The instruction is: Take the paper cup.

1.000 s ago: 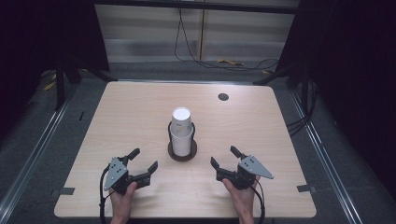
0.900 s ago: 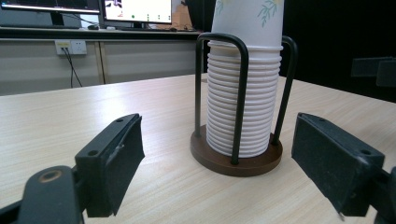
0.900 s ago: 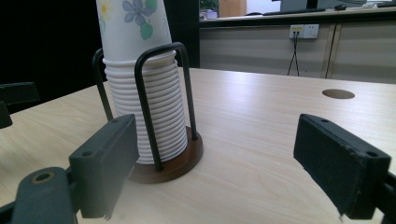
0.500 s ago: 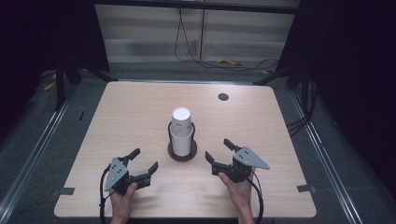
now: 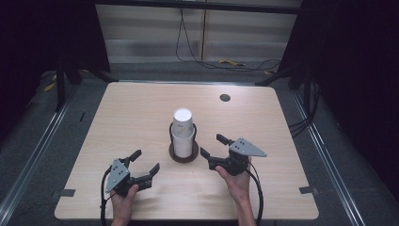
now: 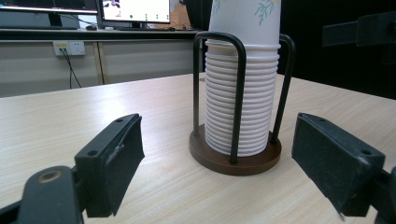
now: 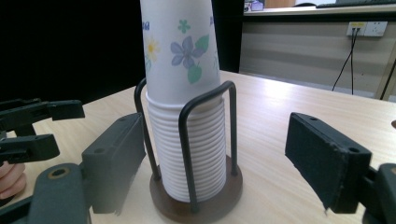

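While the stack of paper cups (image 5: 182, 133) stands in its wire holder (image 5: 183, 151) at the middle of the high view, the right gripper (image 5: 215, 151) sits just right of it, jaws apart though they have just been closing, nothing between them. Lower left, the left gripper (image 5: 145, 162) rests released on the table (image 5: 282, 141).

cup stack (image 6: 243, 70) top cropped, small table disc (image 5: 225, 98) unidentifiable

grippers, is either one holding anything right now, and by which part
Nothing is held. The right gripper, its jaws just closing, stands apart from the stack of paper cups; the left gripper is open over bare table.
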### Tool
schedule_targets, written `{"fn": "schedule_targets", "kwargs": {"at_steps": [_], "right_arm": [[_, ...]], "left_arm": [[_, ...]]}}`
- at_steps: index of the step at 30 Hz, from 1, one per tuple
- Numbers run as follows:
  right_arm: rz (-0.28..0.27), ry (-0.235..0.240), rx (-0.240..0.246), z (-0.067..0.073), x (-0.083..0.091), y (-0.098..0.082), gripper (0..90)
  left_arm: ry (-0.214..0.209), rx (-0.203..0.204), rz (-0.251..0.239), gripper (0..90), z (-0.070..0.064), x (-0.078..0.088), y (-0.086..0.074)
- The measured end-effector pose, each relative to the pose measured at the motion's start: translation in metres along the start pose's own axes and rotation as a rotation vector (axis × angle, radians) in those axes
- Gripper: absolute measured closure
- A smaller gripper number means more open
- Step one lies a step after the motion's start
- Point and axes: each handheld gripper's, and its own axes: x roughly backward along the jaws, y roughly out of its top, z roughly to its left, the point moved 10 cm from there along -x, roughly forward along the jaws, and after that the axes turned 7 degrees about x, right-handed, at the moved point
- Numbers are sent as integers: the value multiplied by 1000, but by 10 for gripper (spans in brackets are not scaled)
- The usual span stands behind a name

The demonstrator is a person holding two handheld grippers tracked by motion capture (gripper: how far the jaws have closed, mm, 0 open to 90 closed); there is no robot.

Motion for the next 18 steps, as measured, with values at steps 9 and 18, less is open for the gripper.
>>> {"fn": "schedule_targets", "kwargs": {"at_steps": [9,18], "right_arm": [[40,51,7,4,-14,12,165],[42,96,-6,3,-28,25,167]], "left_arm": [[3,0,1,164,0,0,0],[0,-2,-2,164,0,0,0]]}}
